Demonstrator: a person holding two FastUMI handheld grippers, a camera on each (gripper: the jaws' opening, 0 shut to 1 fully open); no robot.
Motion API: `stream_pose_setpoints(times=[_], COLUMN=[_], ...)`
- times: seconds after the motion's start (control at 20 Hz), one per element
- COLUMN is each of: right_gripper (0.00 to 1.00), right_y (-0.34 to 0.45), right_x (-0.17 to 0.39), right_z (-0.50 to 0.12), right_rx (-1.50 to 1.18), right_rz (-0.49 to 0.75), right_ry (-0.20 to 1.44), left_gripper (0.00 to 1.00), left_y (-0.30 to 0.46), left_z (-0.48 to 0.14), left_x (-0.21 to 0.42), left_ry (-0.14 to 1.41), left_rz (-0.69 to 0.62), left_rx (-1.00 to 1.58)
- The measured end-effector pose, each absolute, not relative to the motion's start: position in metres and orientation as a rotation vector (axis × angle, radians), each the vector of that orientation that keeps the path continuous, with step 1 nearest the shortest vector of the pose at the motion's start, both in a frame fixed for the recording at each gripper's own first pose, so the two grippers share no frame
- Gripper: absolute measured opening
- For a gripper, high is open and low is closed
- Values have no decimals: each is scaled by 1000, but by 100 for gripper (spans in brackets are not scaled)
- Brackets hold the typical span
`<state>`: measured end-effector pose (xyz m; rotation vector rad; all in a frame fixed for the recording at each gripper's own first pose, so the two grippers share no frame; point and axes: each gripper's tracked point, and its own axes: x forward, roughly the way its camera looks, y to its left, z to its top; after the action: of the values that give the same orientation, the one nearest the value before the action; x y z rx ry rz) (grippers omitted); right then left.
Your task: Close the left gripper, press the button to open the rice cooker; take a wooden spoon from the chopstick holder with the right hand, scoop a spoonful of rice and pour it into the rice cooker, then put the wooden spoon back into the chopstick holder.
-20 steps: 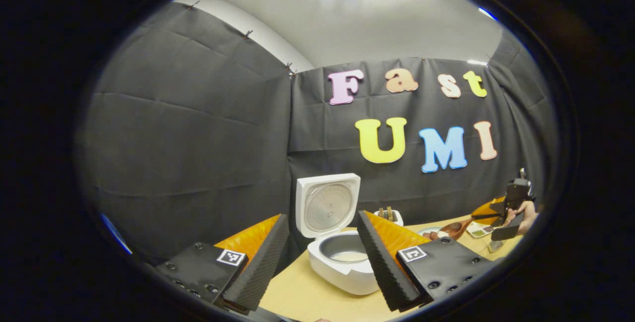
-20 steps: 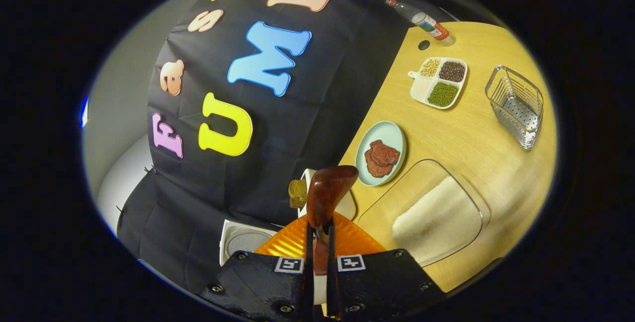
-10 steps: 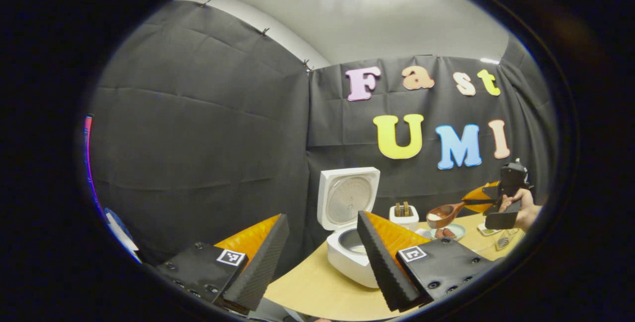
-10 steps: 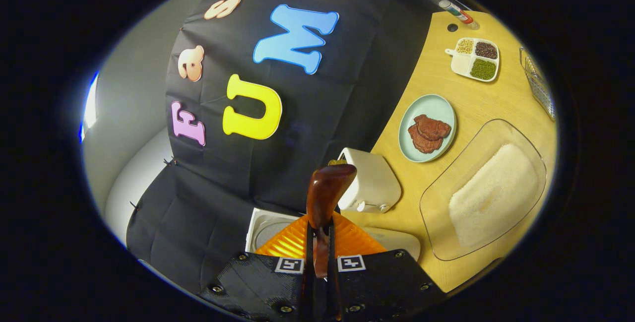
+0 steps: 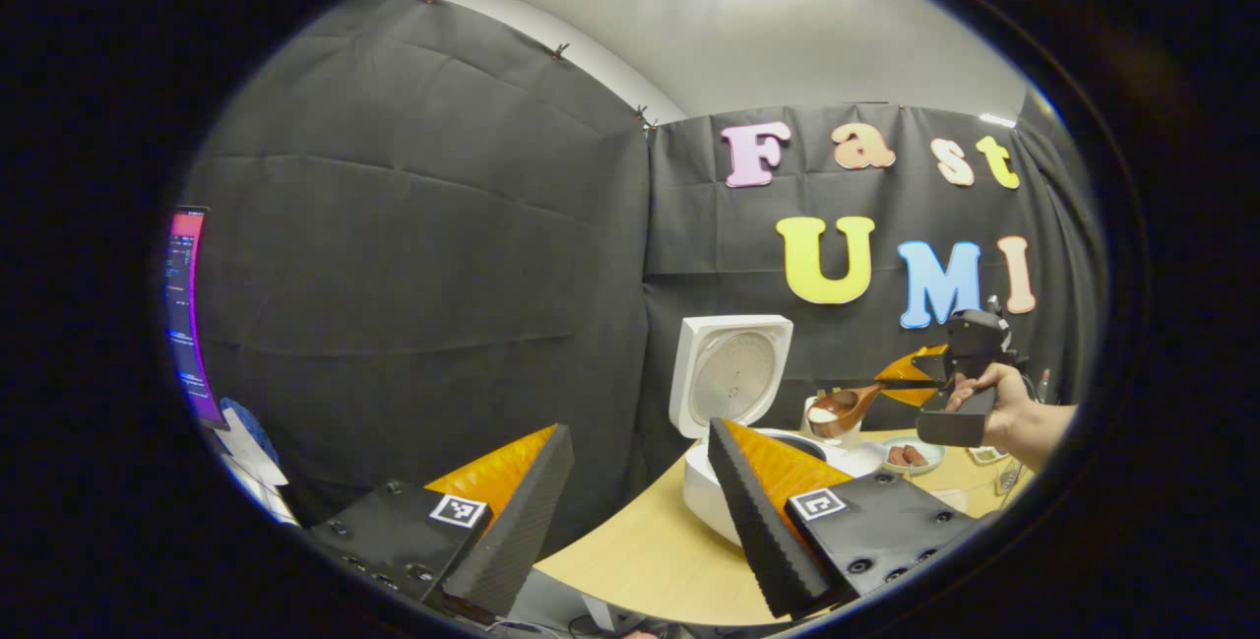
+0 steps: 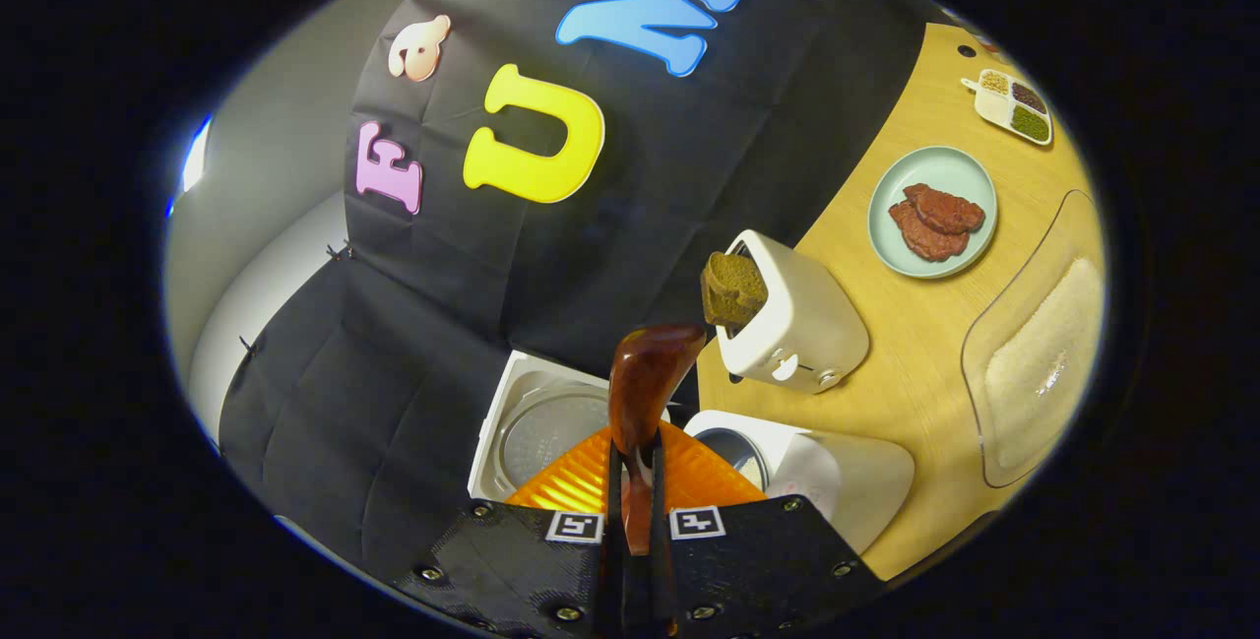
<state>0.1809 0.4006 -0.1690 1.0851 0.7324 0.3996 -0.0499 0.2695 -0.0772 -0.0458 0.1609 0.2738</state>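
Standing at lower centre of the right gripper view, a white square rice cooker has its lid raised and its metal inner pot exposed on the pale wooden desk. Just behind it, toward the middle of the frame, a white toaster holds a slice of brown bread, and further up right a light green plate carries reddish-brown meat pieces. A clear rectangular tray of white rice lies at the right edge, and a small white divided dish of beans sits in the upper right. The right gripper is clenched on the handle of a dark brown wooden spoon, whose bowl rises at frame centre between the lid and the toaster. In the left gripper view the spoon, white rice in its bowl, hangs right of centre beside the raised lid, above the cooker. The left gripper sits at the bottom of that frame, released, its fingers well apart, with the cooker showing between them.
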Motion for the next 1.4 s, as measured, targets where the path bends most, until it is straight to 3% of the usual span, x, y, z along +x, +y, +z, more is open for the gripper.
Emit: stream_pose_setpoints(times=[0.15, 0.2, 0.25, 0.3, 0.4, 0.5, 0.55, 0.95, 1.4], right_gripper=[10, 10, 10, 10, 10, 10, 10, 10, 10], right_y=[433, 442, 452, 460, 473, 486, 492, 515, 515], right_x=[186, 188, 189, 190, 192, 191, 191, 189, 188], right_z=[-177, -181, -184, -186, -189, -200, -207, -230, -194], right_rx=[1007, 967, 921, 871, 758, 644, 587, 128, -300], right_rz=[423, 429, 439, 448, 469, 485, 493, 577, 656], right_ry=[743, 748, 746, 740, 719, 717, 718, 664, 397], left_gripper=[100, 96, 100, 95, 99, 91, 99, 91, 91], left_y=[285, 288, 287, 289, 295, 300, 304, 317, 318], left_z=[-82, -82, -85, -87, -93, -95, -96, -102, -102], left_x=[-58, -62, -61, -61, -60, -63, -69, -80, -78], left_ry=[172, 173, 175, 177, 183, 190, 192, 198, 193], left_rz=[309, 317, 324, 332, 348, 358, 362, 391, 385], left_rx=[-56, -64, -69, -69, -67, -73, -76, -101, -106])
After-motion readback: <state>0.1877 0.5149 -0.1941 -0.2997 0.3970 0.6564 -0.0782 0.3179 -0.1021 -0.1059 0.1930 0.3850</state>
